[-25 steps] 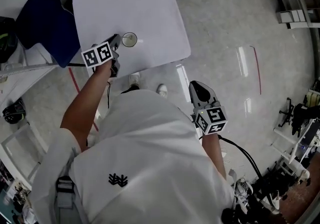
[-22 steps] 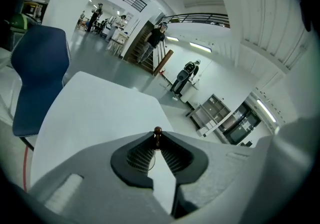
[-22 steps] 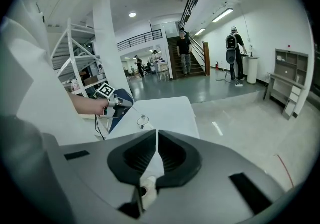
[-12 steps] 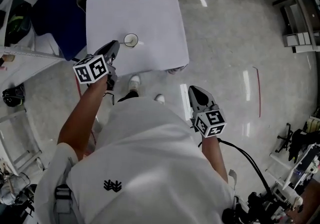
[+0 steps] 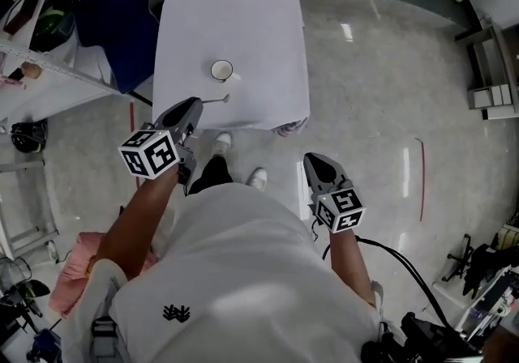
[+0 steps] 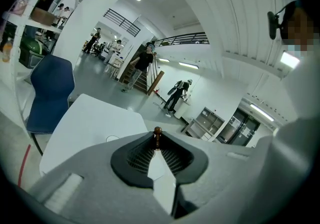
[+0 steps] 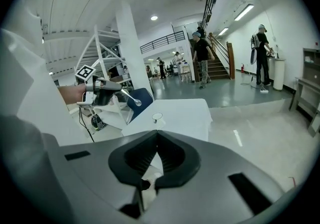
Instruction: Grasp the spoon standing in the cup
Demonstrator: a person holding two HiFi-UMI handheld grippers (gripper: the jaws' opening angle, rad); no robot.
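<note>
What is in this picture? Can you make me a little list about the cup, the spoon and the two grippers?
table: white, square top
cup: stands on the table, no spoon in it
spoon: out of the cup, held by its handle, bowl end pointing away from the gripper
left gripper: shut on the spoon
right gripper: jaws together, nothing in them, held low away from the table
chair: blue, beside the table

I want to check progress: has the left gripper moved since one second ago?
Yes. The left gripper, shut on the spoon, has drawn back from the cup to the near edge of the table.
</note>
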